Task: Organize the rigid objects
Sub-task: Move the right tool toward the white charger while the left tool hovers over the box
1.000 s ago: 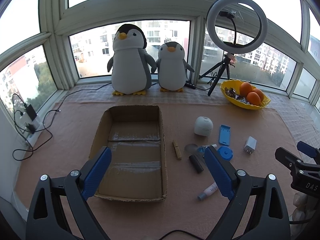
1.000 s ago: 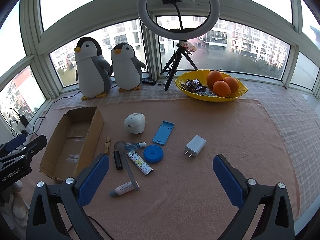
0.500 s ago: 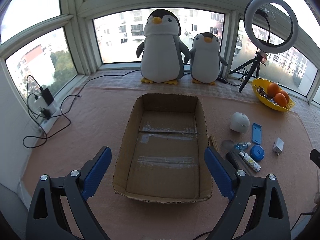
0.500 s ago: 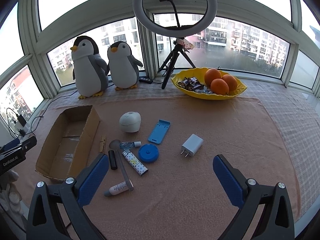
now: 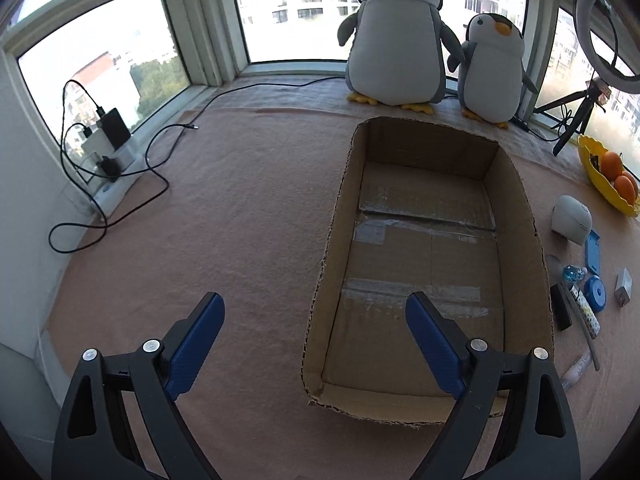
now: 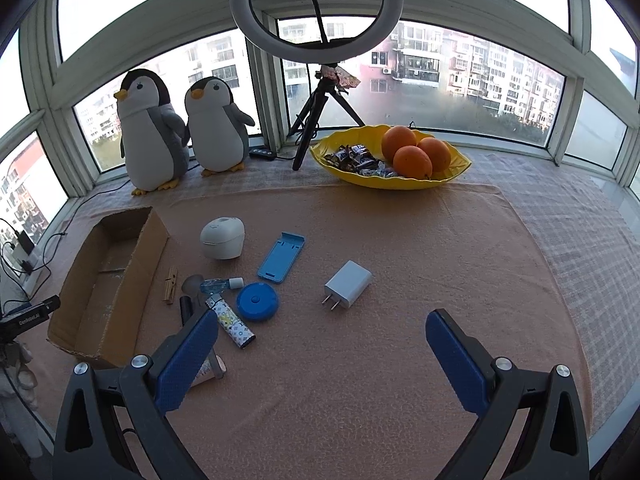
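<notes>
Left wrist view: the cardboard box (image 5: pixel 432 256) lies open on the pink blanket (image 5: pixel 248 216), holding nothing but strips of tape on its floor. A yellow bowl (image 6: pixel 400 182) by the window holds three oranges (image 6: pixel 412 160) and a pile of wrapped candies (image 6: pixel 354 158).

The left gripper (image 5: pixel 314 316) tilts steeply down over the box's near left corner, one finger outside the wall and one above the floor. Its jaws stand wide, have just been closing slightly, and grip nothing. The right gripper (image 6: pixel 322 330) angles down above the blanket, jaws spread wide and empty, its left finger in front of a white tube (image 6: pixel 206 372).

Loose things lie right of the box, all on the blanket: one white rounded case (image 6: pixel 222 238), one blue phone stand (image 6: pixel 281 257), one white charger plug (image 6: pixel 349 284), one round blue tape measure (image 6: pixel 257 302), one small clear bottle (image 6: pixel 221 285), one patterned lighter (image 6: pixel 231 322), one wooden clothespin (image 6: pixel 170 290), one black stick (image 6: pixel 186 309) and one grey spoon (image 6: pixel 193 283). Two plush penguins (image 6: pixel 154 136) sit on the sill beside one ring light (image 6: pixel 314 12).
</notes>
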### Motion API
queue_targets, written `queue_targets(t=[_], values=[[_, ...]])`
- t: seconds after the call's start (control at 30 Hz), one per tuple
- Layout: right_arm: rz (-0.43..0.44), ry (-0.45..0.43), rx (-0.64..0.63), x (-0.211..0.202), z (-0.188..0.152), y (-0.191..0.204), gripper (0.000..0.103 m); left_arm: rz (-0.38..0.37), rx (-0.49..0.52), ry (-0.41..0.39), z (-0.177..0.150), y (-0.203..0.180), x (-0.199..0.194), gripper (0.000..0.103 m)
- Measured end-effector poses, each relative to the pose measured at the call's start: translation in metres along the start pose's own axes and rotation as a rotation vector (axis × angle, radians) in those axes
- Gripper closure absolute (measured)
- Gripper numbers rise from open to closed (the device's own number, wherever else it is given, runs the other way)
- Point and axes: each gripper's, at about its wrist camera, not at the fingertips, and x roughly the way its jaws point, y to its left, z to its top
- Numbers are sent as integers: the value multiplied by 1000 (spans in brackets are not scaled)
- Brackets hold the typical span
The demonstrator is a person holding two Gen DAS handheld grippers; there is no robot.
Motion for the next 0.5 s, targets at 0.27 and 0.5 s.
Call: queue_targets(t=[0.27, 0.5], values=[[-38, 7, 72, 18, 3, -40, 1, 6, -17, 53, -3, 5, 25, 19], [-5, 93, 138, 52, 5, -54, 1, 7, 3, 77, -5, -1, 38, 24]])
